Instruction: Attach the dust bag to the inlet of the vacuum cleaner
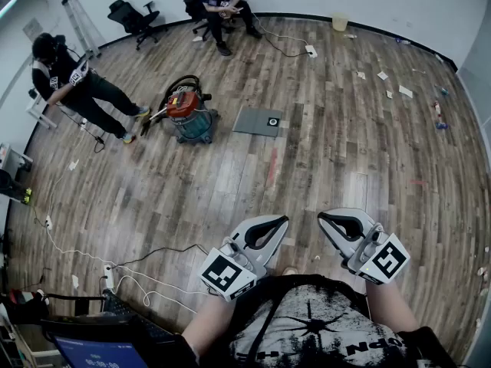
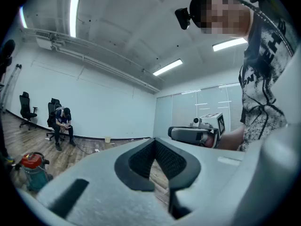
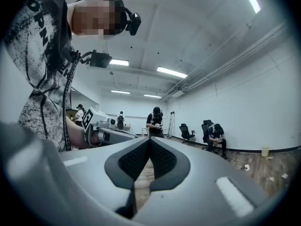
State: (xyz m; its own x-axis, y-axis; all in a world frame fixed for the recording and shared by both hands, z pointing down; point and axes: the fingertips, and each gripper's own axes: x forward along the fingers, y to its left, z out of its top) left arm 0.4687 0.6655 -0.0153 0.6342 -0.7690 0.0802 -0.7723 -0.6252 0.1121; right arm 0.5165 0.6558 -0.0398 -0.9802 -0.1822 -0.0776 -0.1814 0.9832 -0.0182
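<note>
Though well apart from both claws, upright in mid-room on the boards: vacuum cleaner, red motor head over a teal drum, black hose curled behind. Just right of it, close but not touching, flat and loose on the boards: grey dust bag, with a small square collar and round hole near one edge.

Underfoot, wood-look plank floor in brown-grey, marked by a red streak nearer the camera and littered with paper scraps toward the right wall. Along the left side, trailing white cables and a power strip. At the far edge, white walls over dark skirting, black office chairs, a folded stepladder, a pale bin. Overhead in both gripper views, plain white ceiling with tube lights. Seated by the far wall, one person; at the left, close to the vacuum, another person in dark clothes.

Nearest, held low and level before the wearer's printed black shirt: left gripper and right gripper, side by side, tips angled toward each other. Each claw pressed together, pinching nothing, only floor showing through the loop behind the pads. In the lower left corner, an open laptop.
</note>
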